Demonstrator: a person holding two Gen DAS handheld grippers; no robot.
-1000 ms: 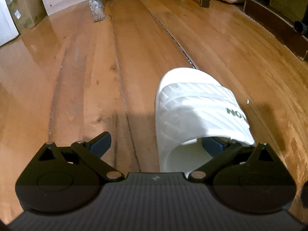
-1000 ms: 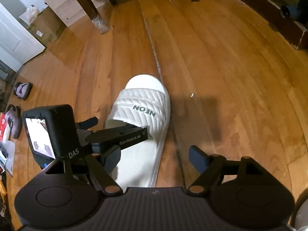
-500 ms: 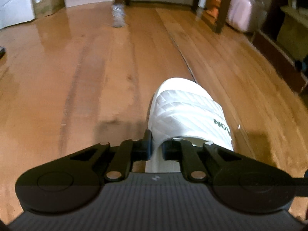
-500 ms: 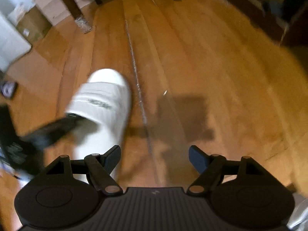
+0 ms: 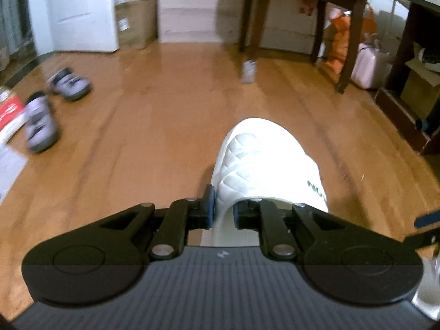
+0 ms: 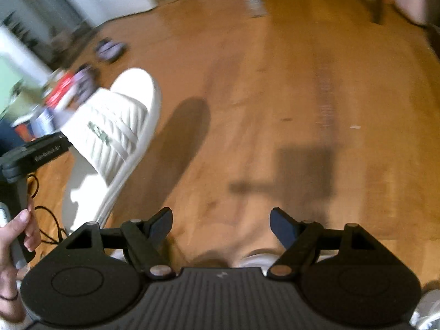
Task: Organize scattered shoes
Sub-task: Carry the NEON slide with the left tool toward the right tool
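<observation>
My left gripper (image 5: 222, 209) is shut on the left edge of the strap of a white slide sandal (image 5: 264, 162) and holds it lifted above the wooden floor. The sandal also shows in the right wrist view (image 6: 115, 126), raised and tilted, at the left. My right gripper (image 6: 221, 227) is open and empty over bare floor. A pair of grey shoes (image 5: 41, 126) lies on the floor at the far left; it shows blurred in the right wrist view (image 6: 108, 49).
A dark wooden table (image 5: 341, 41) stands at the back right, with bags and a pink case (image 5: 370, 66) beneath. Cardboard boxes (image 5: 134, 24) and a white door (image 5: 79, 13) line the back wall. Papers (image 5: 8, 115) lie at the left edge. A small packet (image 5: 249, 70) lies mid-floor.
My left gripper closed on the sandal's strap edge and lifted it, tilting up so the room's back wall shows. My right gripper stayed open and swung to the right.
</observation>
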